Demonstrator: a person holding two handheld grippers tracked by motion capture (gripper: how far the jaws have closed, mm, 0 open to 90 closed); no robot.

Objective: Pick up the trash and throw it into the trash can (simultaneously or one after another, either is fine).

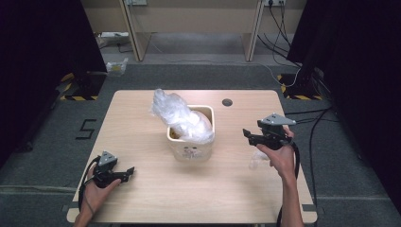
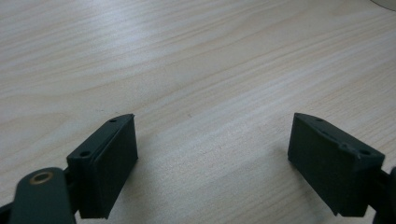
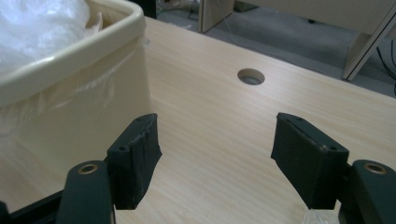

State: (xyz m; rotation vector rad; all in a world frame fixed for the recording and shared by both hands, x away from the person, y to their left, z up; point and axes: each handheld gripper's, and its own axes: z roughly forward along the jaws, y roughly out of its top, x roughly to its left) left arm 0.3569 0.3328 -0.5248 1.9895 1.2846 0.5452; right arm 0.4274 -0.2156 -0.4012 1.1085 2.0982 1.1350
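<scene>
A cream square bin (image 1: 190,146) stands at the middle of the wooden table (image 1: 142,198), stuffed with a crumpled clear plastic bag (image 1: 180,117) that bulges above its rim. In the right gripper view the bin (image 3: 79,98) is close at the left, with plastic (image 3: 42,28) inside it. My right gripper (image 1: 247,134) is held above the table to the right of the bin, open and empty (image 3: 215,154). My left gripper (image 1: 130,171) rests low near the table's front left, open with bare wood between its pads (image 2: 212,158).
A round cable hole (image 1: 227,102) sits in the table behind the bin, also in the right gripper view (image 3: 251,76). A bit of clear plastic (image 1: 257,161) lies under the right hand. Desk legs and cables stand on the floor beyond the table.
</scene>
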